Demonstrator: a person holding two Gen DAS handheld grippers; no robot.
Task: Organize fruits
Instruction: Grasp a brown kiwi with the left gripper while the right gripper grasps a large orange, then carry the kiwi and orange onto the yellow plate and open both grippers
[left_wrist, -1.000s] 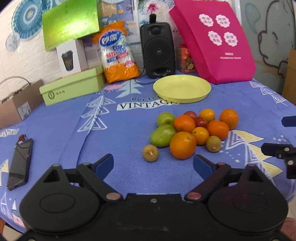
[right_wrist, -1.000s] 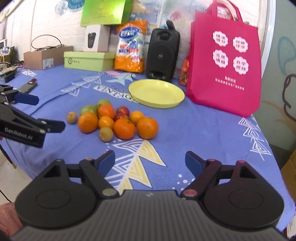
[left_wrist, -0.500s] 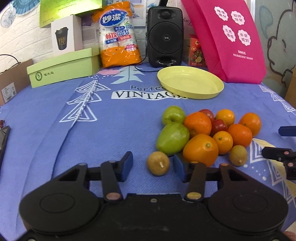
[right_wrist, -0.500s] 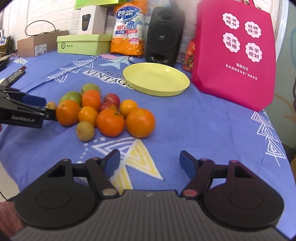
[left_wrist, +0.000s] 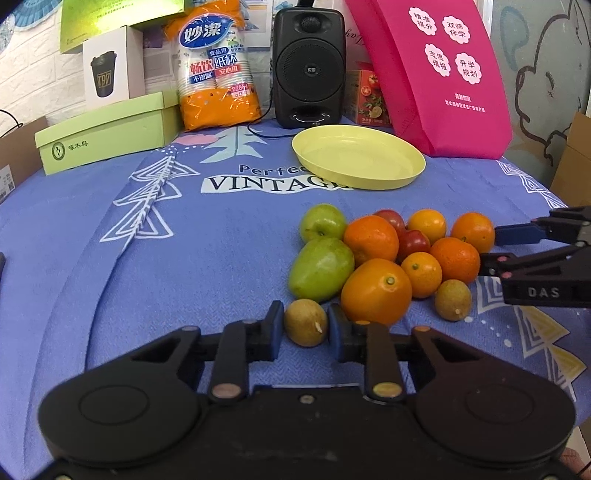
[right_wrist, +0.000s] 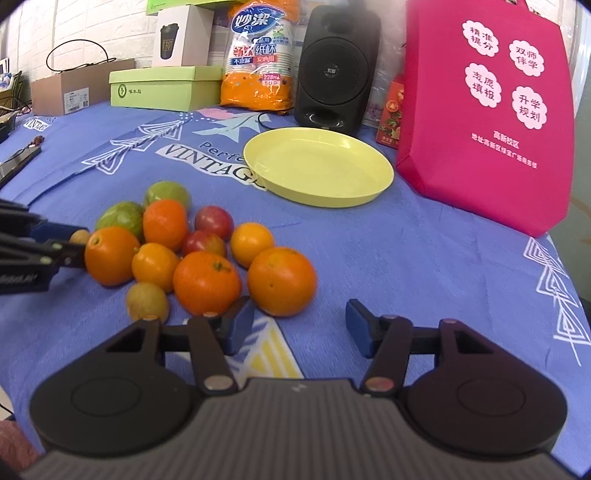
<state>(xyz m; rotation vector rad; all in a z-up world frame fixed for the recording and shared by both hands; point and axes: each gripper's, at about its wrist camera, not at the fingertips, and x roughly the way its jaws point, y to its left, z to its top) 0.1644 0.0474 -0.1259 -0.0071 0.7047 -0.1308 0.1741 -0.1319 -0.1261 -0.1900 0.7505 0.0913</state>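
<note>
A pile of fruit lies on the blue tablecloth: several oranges, two red fruits, a green mango (left_wrist: 320, 268), a green apple (left_wrist: 322, 222) and two small brown kiwis. My left gripper (left_wrist: 306, 325) has its pads against both sides of the near brown kiwi (left_wrist: 305, 327), which rests on the cloth. My right gripper (right_wrist: 299, 326) is open, just in front of a large orange (right_wrist: 281, 281) at the pile's right edge. The empty yellow plate (left_wrist: 402, 176) (right_wrist: 369, 195) sits behind the pile.
A pink bag (right_wrist: 484, 110), black speaker (left_wrist: 308, 66), orange cup package (left_wrist: 218, 74), green box (left_wrist: 107, 133) and cardboard box (right_wrist: 77, 90) line the back. A phone (right_wrist: 16, 164) lies at the far left edge.
My left gripper moved forward and closed around the near kiwi. My right gripper moved closer to the large orange at the pile's right and narrowed a little.
</note>
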